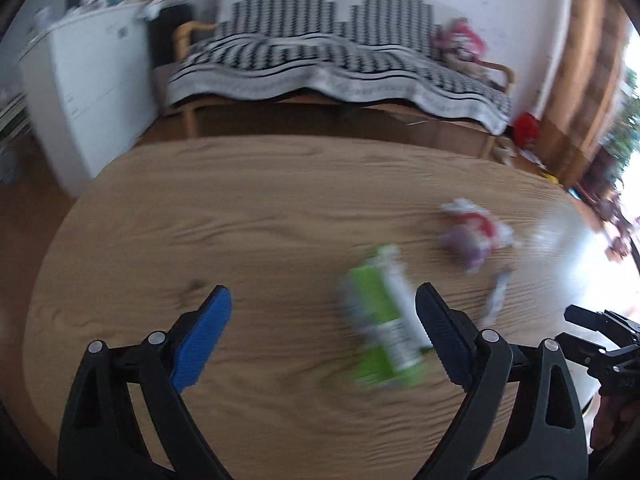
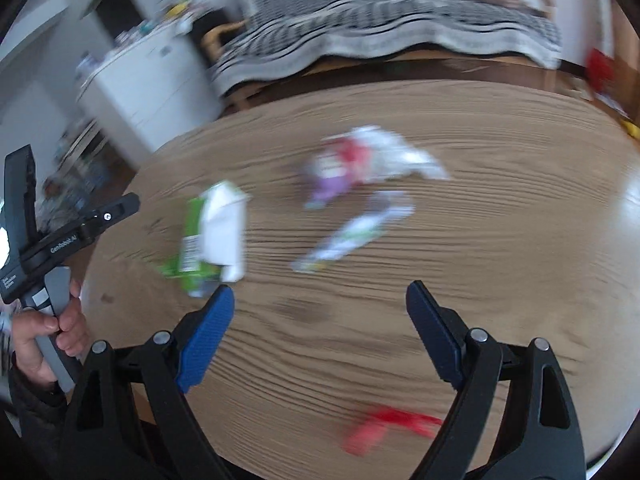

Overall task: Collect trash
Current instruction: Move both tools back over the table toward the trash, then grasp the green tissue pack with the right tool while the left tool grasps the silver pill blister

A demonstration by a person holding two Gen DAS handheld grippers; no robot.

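Left wrist view
My left gripper (image 1: pixel 324 304): jaws spread wide, nothing between the pads, hovering over the table.
Green carton (image 1: pixel 384 320): lying flat on the wood, just inside my right-hand finger (image 1: pixel 440 332); long axis runs away from me, gabled top pointing to the far side and slightly left. Blurred, so I can't read the label.
Crumpled wrapper (image 1: pixel 476 236): red, white and purple, farther out and to the right of the carton, apart from it.
White strip (image 1: pixel 496 296): thin scrap, lying between the wrapper and my right-hand finger.
Table (image 1: pixel 240 220): rounded, light wood grain, glare at its right edge.
Room: a sofa (image 1: pixel 340 64) under a black-and-white zigzag throw, a white cabinet (image 1: pixel 88 92) at left.

Right wrist view
My right gripper (image 2: pixel 320 300): wide open too, holding nothing.
Carton (image 2: pixel 212 236): ahead-left, by my blue fingertip (image 2: pixel 220 308); top points away.
Wrapper (image 2: pixel 368 164): mid-table, beyond the strip (image 2: pixel 356 232).
Red scrap (image 2: pixel 384 424): close in, low between my fingers.
Left gripper's handle (image 2: pixel 52 248): at the left edge, my hand (image 2: pixel 44 336) on the grip.
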